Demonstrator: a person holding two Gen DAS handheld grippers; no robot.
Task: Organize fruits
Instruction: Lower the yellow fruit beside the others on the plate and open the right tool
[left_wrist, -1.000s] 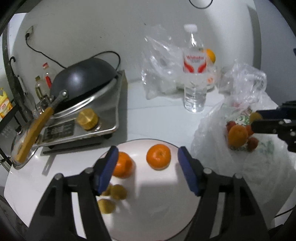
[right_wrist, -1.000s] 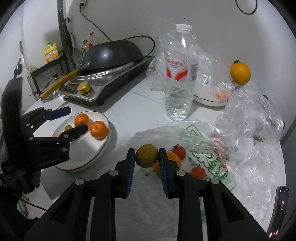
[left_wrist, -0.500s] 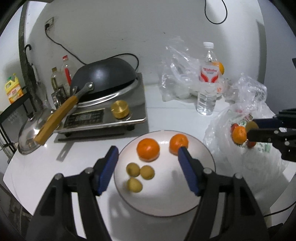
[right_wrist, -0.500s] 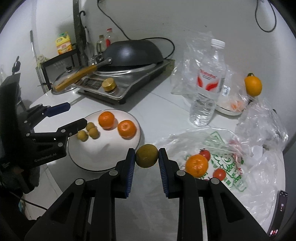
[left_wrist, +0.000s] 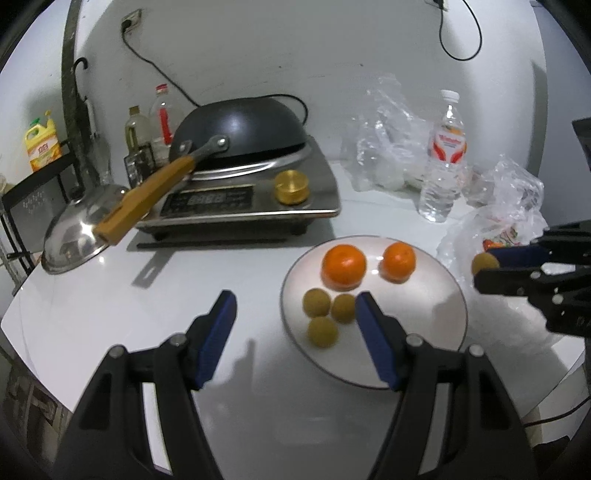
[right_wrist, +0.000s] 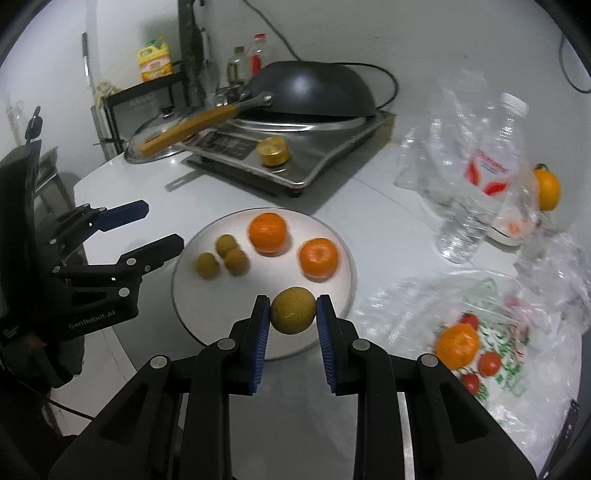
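Note:
My right gripper (right_wrist: 292, 313) is shut on a small yellow-green fruit (right_wrist: 293, 311), held over the near rim of the white plate (right_wrist: 336, 280). On the plate lie two oranges (right_wrist: 267, 232) (right_wrist: 318, 257) and three small yellow-green fruits (right_wrist: 226, 255). In the left wrist view the same plate (left_wrist: 443, 317) sits right of centre, and my left gripper (left_wrist: 295, 308) stands open and empty over its left edge. The right gripper (left_wrist: 495, 264) enters there from the right with the held fruit (left_wrist: 485, 263).
An open plastic bag (right_wrist: 517, 339) at the right holds an orange (right_wrist: 457, 345) and small red tomatoes. A water bottle (right_wrist: 480, 184) and another orange (right_wrist: 547, 186) stand behind it. An induction cooker (left_wrist: 240, 199) with an upturned wok (left_wrist: 240, 129) and a lid (left_wrist: 74, 229) fills the back left.
Both grippers have swung left: the right one carried the yellow-green fruit from over the bag to over the plate's rim. The left one shifted off the plate's middle to its left edge.

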